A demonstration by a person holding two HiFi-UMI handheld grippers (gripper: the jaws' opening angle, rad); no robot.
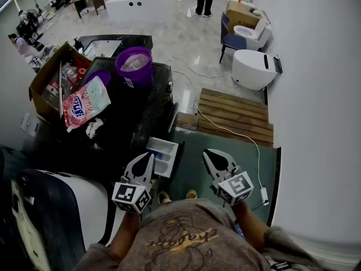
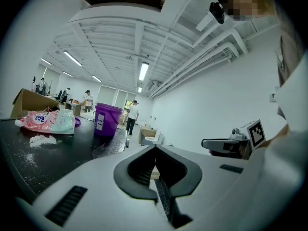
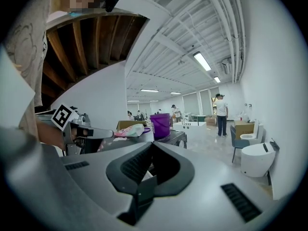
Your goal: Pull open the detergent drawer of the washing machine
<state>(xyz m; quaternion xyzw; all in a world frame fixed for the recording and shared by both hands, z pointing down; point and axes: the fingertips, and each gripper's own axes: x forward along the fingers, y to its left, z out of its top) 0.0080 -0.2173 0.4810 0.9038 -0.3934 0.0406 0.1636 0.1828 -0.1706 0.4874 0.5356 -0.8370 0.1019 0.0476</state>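
L gripper [image 1: 150, 156] and R gripper [image 1: 206, 153] were both closed tip to tip w/ nothing between the jaws, held side by side in front of the person. The detergent drawer [image 1: 163, 154] looked already pulled out. It stuck out past the front edge of the washing machine [image 1: 135, 117], at the near corner of its black top, compartments showing. L gripper tip sat just beside it, whether touching or not couldn't be told. R gripper was well apart from it.

Risks, as a guess:
- L tip so near the drawer's side that a small swing could knock it askew or push it back in.
- If more pull was wanted, closed jaws would only slip off the drawer front, so they'd need to open first.
- A hard tug could run the drawer past its stop.
- It might also shake the purple bucket [image 1: 134, 65] near the top's front edge.

Hard to make out: the drawer's handle and the washer's front panel, both out of sight from above. Neither gripper view showed the drawer at all. How far it could go on travelling wasn't visible. The person's torso cut off the floor below.
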